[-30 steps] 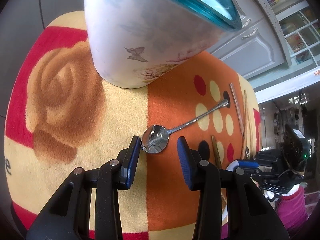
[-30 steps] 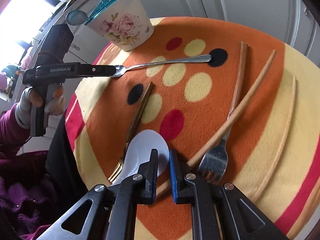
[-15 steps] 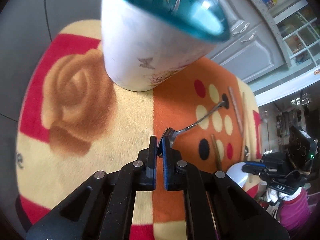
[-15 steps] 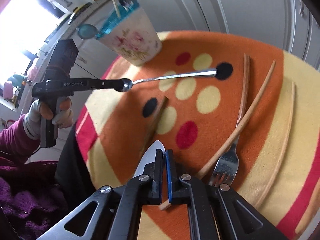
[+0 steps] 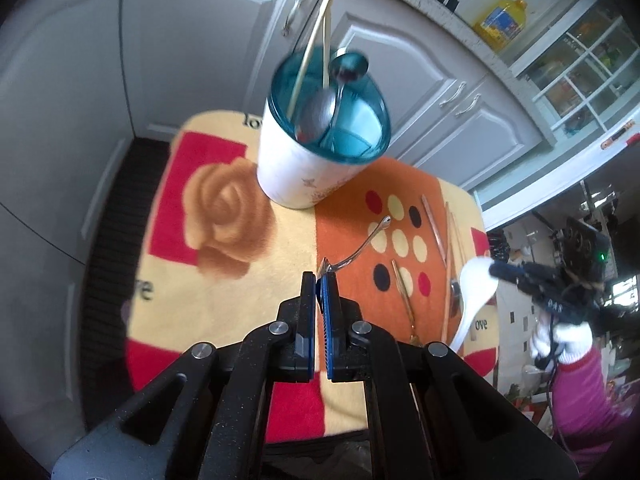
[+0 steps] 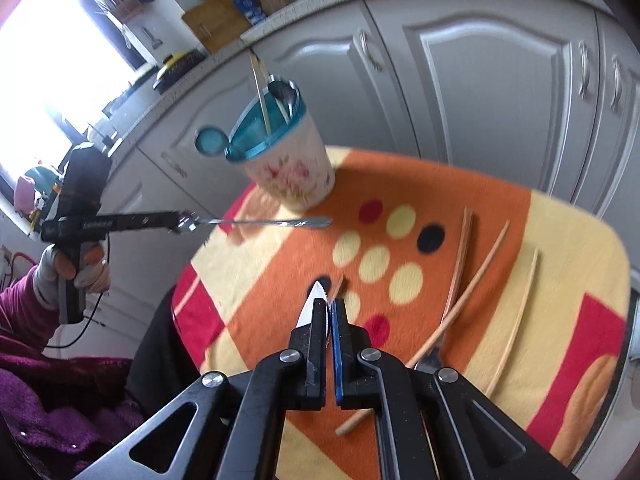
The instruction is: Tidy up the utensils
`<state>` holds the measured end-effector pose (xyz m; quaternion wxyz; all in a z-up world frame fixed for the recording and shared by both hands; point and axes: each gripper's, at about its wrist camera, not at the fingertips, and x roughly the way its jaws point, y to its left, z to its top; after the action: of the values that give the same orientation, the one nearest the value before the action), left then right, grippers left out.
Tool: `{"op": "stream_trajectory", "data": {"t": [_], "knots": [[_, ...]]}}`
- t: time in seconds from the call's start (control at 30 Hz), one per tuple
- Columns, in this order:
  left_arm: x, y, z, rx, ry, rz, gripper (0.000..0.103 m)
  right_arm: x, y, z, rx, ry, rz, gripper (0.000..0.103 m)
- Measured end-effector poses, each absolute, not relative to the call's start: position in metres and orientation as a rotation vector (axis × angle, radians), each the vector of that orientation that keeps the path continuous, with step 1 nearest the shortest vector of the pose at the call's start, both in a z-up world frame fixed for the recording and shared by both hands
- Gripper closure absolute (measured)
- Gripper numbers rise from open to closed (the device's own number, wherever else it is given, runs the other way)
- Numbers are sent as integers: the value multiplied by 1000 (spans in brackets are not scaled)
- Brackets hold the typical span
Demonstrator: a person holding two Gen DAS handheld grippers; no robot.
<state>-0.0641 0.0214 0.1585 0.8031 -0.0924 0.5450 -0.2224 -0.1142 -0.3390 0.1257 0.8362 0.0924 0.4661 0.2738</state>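
Observation:
My left gripper (image 5: 320, 280) is shut on the bowl of a steel spoon (image 5: 362, 246) and holds it above the mat; it also shows in the right wrist view (image 6: 264, 222). My right gripper (image 6: 329, 308) is shut on a white spoon (image 6: 314, 300), lifted off the mat; the white spoon shows in the left wrist view (image 5: 474, 292). A floral white cup with a teal rim (image 5: 320, 148) stands at the mat's far side (image 6: 286, 152) and holds chopsticks and spoons. Wooden chopsticks (image 6: 460, 300), a gold fork (image 5: 404, 296) and a steel fork lie on the mat.
The table is covered by an orange, yellow and red mat (image 5: 240, 288) with dots and a rose. Grey cabinet doors (image 6: 480, 80) stand behind it. The cup's round teal lid flap (image 6: 210, 142) sticks out to its left.
Both grippers have risen away from the mat. The left one closed on the steel spoon and lifted it; the right one lifted the white spoon.

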Motion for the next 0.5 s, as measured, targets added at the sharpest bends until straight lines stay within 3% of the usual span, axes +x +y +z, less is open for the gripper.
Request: {"op": "stream_trajectory", "data": {"t": [0.5], "knots": [[-89, 65, 262, -179, 1037, -480, 101, -76, -316, 204, 170, 797, 569, 101]]}}
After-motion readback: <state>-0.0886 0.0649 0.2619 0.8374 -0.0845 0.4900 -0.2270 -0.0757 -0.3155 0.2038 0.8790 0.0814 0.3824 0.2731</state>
